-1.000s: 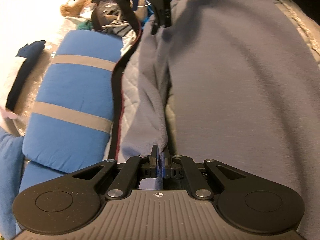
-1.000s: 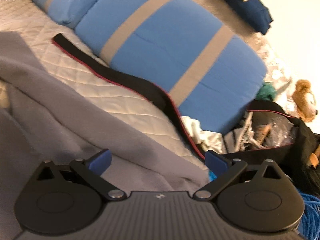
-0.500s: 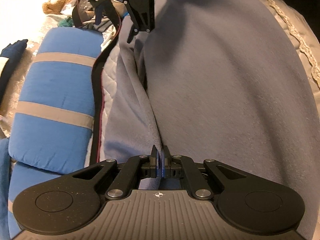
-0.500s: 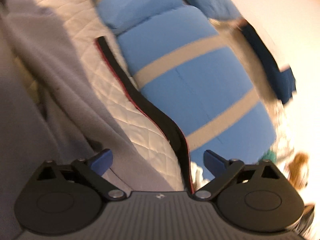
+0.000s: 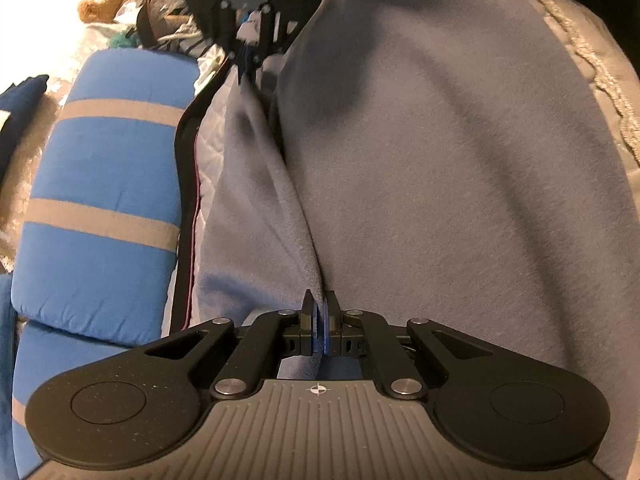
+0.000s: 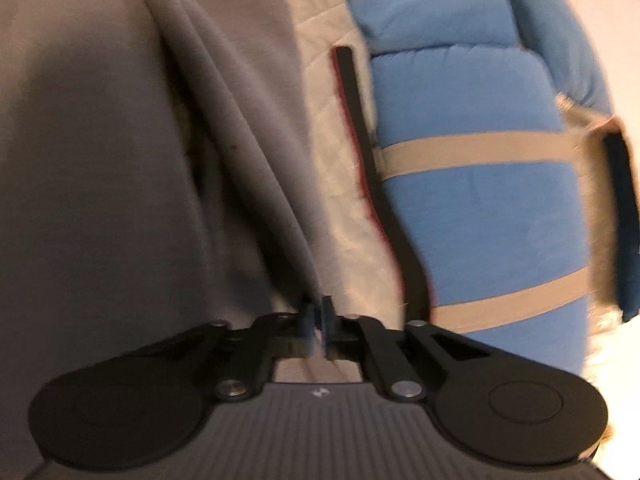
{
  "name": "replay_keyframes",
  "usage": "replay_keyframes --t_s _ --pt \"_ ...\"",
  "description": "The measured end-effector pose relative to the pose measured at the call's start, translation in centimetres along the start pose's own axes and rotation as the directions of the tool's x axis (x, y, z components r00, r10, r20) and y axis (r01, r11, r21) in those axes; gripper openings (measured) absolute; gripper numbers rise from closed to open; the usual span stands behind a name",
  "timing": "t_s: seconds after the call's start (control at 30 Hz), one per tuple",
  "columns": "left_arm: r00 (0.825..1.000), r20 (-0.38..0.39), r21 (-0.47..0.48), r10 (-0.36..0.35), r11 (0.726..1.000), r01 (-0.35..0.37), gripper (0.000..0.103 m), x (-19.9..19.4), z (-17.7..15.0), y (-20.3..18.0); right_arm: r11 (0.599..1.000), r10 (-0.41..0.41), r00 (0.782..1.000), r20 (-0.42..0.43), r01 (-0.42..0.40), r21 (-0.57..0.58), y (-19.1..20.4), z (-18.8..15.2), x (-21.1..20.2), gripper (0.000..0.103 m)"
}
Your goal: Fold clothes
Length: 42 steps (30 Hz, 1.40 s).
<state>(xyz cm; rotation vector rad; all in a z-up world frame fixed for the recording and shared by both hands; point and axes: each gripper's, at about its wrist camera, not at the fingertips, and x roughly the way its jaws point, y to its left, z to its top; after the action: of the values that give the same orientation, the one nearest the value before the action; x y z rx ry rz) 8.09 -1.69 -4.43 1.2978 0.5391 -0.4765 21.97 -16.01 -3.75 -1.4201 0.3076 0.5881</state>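
While no brand, label or legible writing shows in the left wrist view, the left hand-held gripper (image 5: 320, 312) is clamped on the near edge of the grey fleece garment (image 5: 440, 200), as it was a second ago. That garment lies spread over the quilted bed cover (image 5: 210, 168), beside a blue striped cushion (image 5: 104, 184) and a black strap (image 5: 185, 200). At the far edge the right hand-held gripper (image 5: 245, 65), open a second ago, now pinches the fleece. A teddy bear (image 5: 102, 2) sits beyond.

From the right wrist, blurred, its jaws have come together on the garment's fold (image 6: 256, 184), after rolling and dropping toward it; nothing readable here either.
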Motion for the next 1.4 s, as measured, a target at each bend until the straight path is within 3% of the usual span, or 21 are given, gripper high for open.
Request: replay_keyframes --t_s 0.1,0.2,0.3,0.4,0.57,0.9,1.1,1.13,1.2,1.23,1.27,1.3,1.33,1.4 --pt "0.998 -0.035 -0.053 0.051 0.997 -0.053 0.003 0.3 -0.2 1.4 0.997 -0.055 0.998 0.019 0.054 0.057 -0.7 -0.2 -0.3 0.006" --pt "0.986 -0.084 -0.119 0.141 0.982 -0.15 0.003 0.8 -0.3 3.6 0.98 -0.158 0.987 0.036 0.152 0.131 -1.7 0.0 -0.3 0.005" --pt "0.963 -0.136 -0.198 0.232 0.946 -0.256 0.003 1.8 -0.5 6.5 0.954 -0.235 0.971 0.039 0.222 0.202 -2.7 0.3 0.1 0.006" --pt "0.943 -0.177 -0.268 0.281 0.908 -0.321 0.003 3.1 -0.9 9.3 0.941 -0.245 0.969 0.026 0.231 0.248 -3.5 0.5 1.3 0.005" --pt "0.945 -0.207 -0.345 0.252 0.885 -0.312 0.003 6.2 -1.9 11.9 0.927 -0.237 0.972 0.001 0.226 0.301 -4.5 1.2 3.8 0.005" --pt "0.946 -0.28 -0.354 0.163 0.899 -0.259 0.006 10.8 -3.7 11.2 0.932 -0.144 0.987 -0.068 0.159 0.327 -5.0 2.0 9.0 0.005" --pt "0.943 -0.304 -0.406 0.135 0.877 -0.256 0.007 11.8 -4.2 12.1 0.92 -0.104 0.988 -0.111 0.138 0.367 -5.5 2.4 10.7 0.005" --pt "0.941 -0.31 -0.408 0.136 0.875 -0.261 0.009 11.9 -4.2 12.3 0.919 -0.099 0.988 -0.116 0.135 0.37 -5.5 2.5 10.9 0.005" --pt "0.932 -0.327 -0.404 0.156 0.869 -0.287 0.031 12.0 -4.1 12.6 0.919 -0.093 0.988 -0.121 0.132 0.372 -5.4 2.4 11.1 0.005" --pt "0.92 -0.345 -0.393 0.186 0.862 -0.321 0.055 11.9 -4.2 12.7 0.918 -0.093 0.988 -0.124 0.133 0.374 -5.2 2.4 11.1 0.007" --pt "0.907 -0.36 -0.384 0.217 0.852 -0.356 0.077 11.8 -4.2 12.9 0.914 -0.096 0.987 -0.128 0.138 0.381 -5.2 2.4 11.1 0.022" --pt "0.898 -0.361 -0.391 0.251 0.833 -0.391 0.085 11.3 -4.5 13.2 0.909 -0.102 0.986 -0.134 0.147 0.39 -5.3 2.4 11.0 0.031" --pt "0.899 -0.355 -0.416 0.256 0.818 -0.397 0.092 10.8 -4.8 13.6 0.904 -0.108 0.984 -0.139 0.155 0.399 -5.4 2.5 10.9 0.036" --pt "0.921 -0.338 -0.508 0.196 0.785 -0.354 0.093 9.4 -5.6 14.8 0.892 -0.124 0.982 -0.143 0.173 0.418 -5.6 2.5 10.4 0.073"
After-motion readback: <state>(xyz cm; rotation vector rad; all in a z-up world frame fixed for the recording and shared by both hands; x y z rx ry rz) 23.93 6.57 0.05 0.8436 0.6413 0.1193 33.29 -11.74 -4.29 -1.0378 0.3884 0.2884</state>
